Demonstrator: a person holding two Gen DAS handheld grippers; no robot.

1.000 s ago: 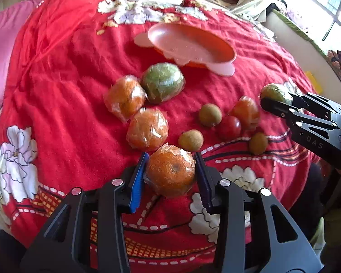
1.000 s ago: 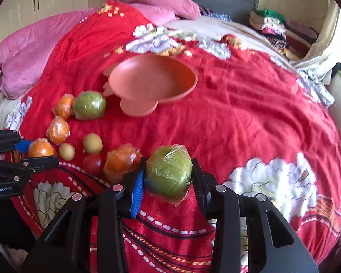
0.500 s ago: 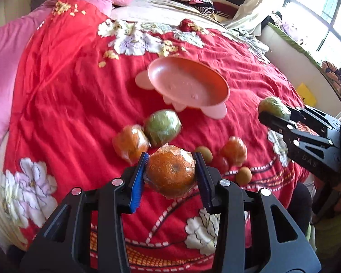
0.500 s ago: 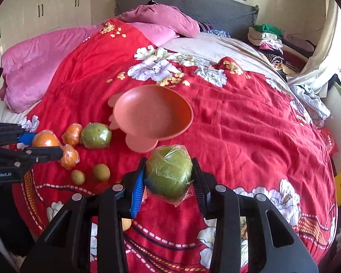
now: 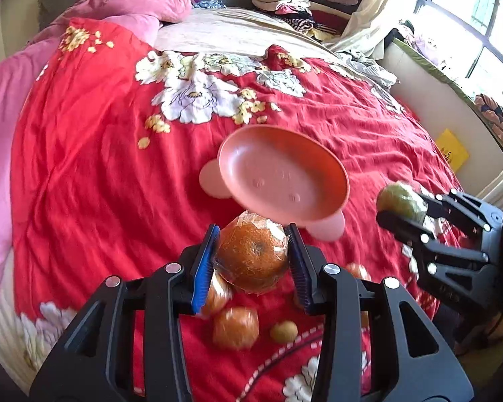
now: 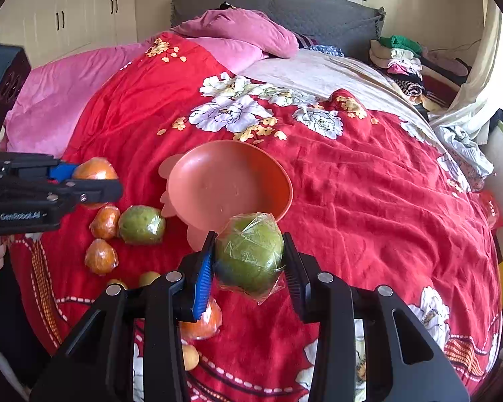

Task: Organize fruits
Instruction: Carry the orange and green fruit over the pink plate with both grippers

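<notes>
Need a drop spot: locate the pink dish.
The pink dish lies mid-bed on the red quilt in the right wrist view, right of the loose wrapped green fruit.

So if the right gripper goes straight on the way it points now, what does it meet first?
Probably the salmon-pink plastic bowl on the red floral bedspread; the right gripper, holding a plastic-wrapped green fruit, points at its near rim, though depth is unclear.

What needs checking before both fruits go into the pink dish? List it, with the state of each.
1. Left tongs shut on the wrapped orange: ok.
2. Right tongs shut on the wrapped green fruit: ok.
3. Pink dish empty, room for both: ok.
4. Dish sits level on the red bedspread: not ok, it looks tilted.
5. Tongs apart from each other: ok.
6. Wrap caught in the blue pads: cannot tell.
</notes>
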